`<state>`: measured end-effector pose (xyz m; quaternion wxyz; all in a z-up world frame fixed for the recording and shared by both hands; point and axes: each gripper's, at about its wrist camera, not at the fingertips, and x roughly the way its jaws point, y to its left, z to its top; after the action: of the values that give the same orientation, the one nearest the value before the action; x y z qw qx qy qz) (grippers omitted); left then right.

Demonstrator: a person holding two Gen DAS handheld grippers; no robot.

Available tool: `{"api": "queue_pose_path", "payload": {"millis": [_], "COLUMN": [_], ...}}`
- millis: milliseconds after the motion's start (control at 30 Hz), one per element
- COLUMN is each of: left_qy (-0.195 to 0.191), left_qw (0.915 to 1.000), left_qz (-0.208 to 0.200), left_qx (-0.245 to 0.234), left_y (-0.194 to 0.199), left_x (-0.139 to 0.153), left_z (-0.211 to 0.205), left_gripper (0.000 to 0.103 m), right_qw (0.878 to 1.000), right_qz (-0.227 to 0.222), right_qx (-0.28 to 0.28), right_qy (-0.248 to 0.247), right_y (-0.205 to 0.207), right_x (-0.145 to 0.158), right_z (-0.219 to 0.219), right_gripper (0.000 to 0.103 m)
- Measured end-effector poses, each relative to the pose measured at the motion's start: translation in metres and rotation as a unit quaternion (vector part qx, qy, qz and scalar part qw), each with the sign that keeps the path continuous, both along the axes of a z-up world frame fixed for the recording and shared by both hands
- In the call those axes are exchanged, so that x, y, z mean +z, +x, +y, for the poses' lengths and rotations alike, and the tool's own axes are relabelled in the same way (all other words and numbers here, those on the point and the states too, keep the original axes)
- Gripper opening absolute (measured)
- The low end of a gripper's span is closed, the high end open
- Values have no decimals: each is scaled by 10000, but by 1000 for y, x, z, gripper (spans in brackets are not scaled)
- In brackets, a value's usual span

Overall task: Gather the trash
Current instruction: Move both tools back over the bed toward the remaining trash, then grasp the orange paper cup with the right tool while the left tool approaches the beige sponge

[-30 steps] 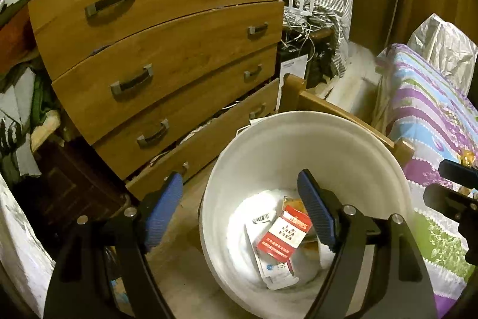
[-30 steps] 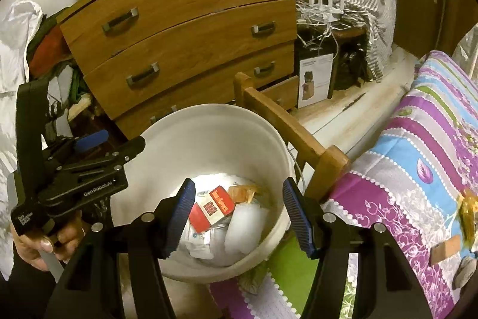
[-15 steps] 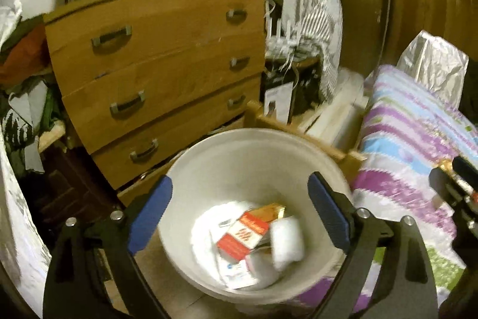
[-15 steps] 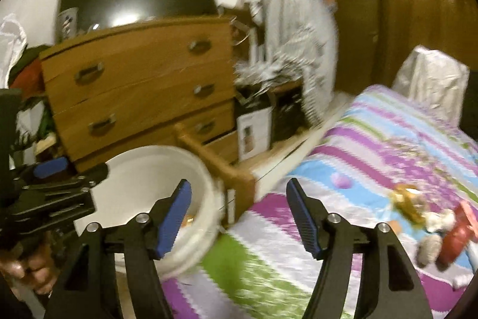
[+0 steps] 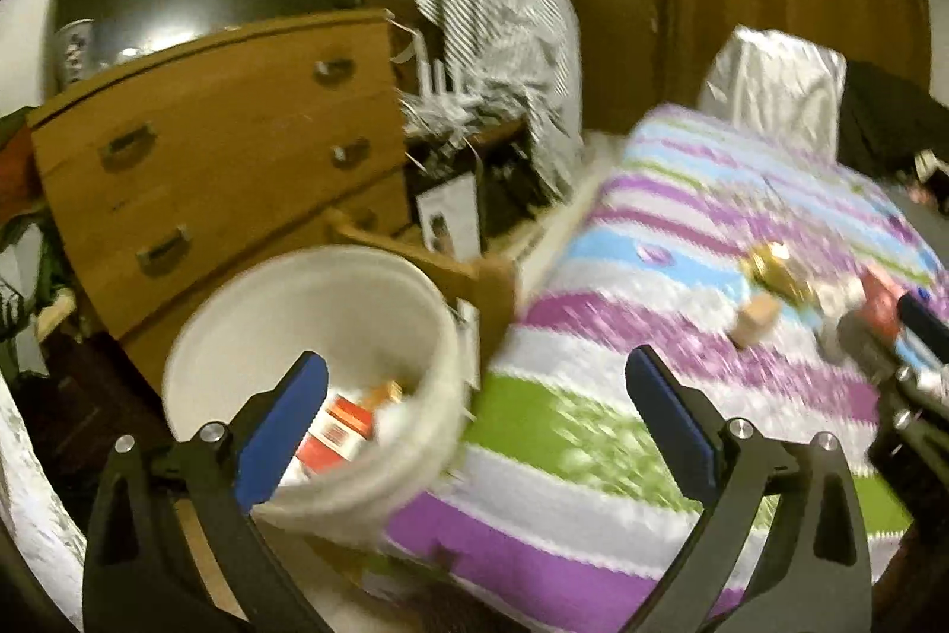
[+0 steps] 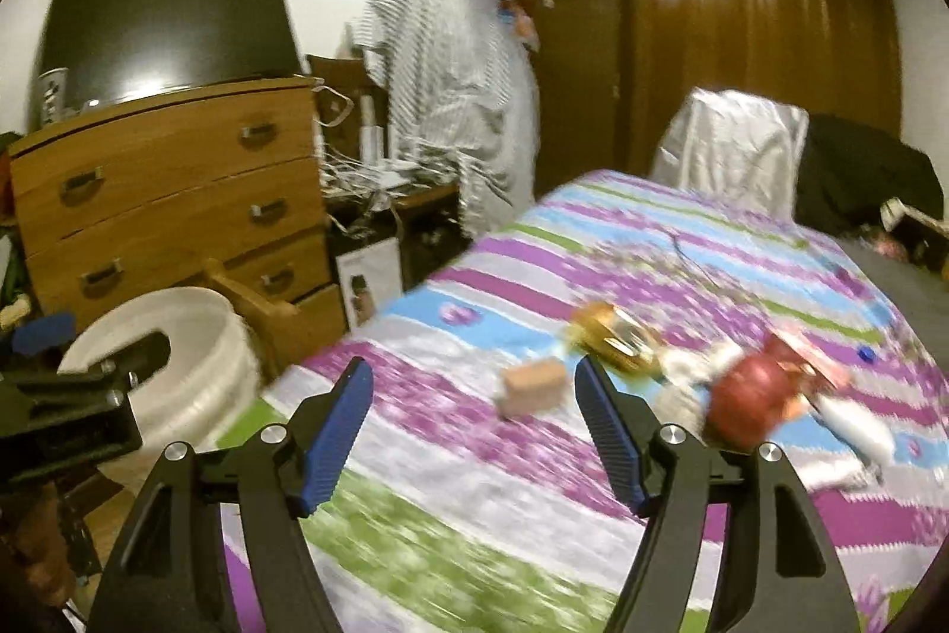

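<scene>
while earlier over bucket [image 5: 308, 312], both claws opening, now facing bed [image 6: 534, 455].

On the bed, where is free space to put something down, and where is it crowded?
Free: the green and white stripes of the bedspread near the foot, between the white bucket and the small brown block. Crowded: the right side, where the gold wrapper, red item and white scraps lie close together.

Round white plastic bucket [image 5: 308, 312] on the floor, before the wooden chest of drawers [image 5: 225, 146], left of the striped quilted bed [image 6: 593, 336]; red-and-white carton [image 5: 341, 428] inside; small tan block [image 6: 531, 384], gold crumpled wrapper [image 6: 617, 336] and red crumpled packet [image 6: 753, 395] on the bed, block leftmost
</scene>
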<state>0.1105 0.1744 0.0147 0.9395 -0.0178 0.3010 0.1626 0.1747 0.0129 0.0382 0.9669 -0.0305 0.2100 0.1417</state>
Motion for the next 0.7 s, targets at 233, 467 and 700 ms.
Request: {"api": "queue_pose_path", "payload": {"millis": [233,467,700], "left_qy": [35,38,-252], "left_qw": [9944,9846,9811], "left_qz": [820,1117,1294], "left_qx": [-671,-1348,-1414], "left_y": [13,29,64], "left_x": [-51,-76,-86], "left_z": [-62,-103,-95], "left_gripper": [97,97,97], "right_qw": [9974,9918,9749], "right_qz": [541,1122,1794], "right_qx": [-459,-607,671], "right_qy": [126,62,-1138], "right_y": [5,41,139], "right_x": [-30,-52,-57], "right_z": [-119,-240,-283], "right_gripper": [74,75,77]}}
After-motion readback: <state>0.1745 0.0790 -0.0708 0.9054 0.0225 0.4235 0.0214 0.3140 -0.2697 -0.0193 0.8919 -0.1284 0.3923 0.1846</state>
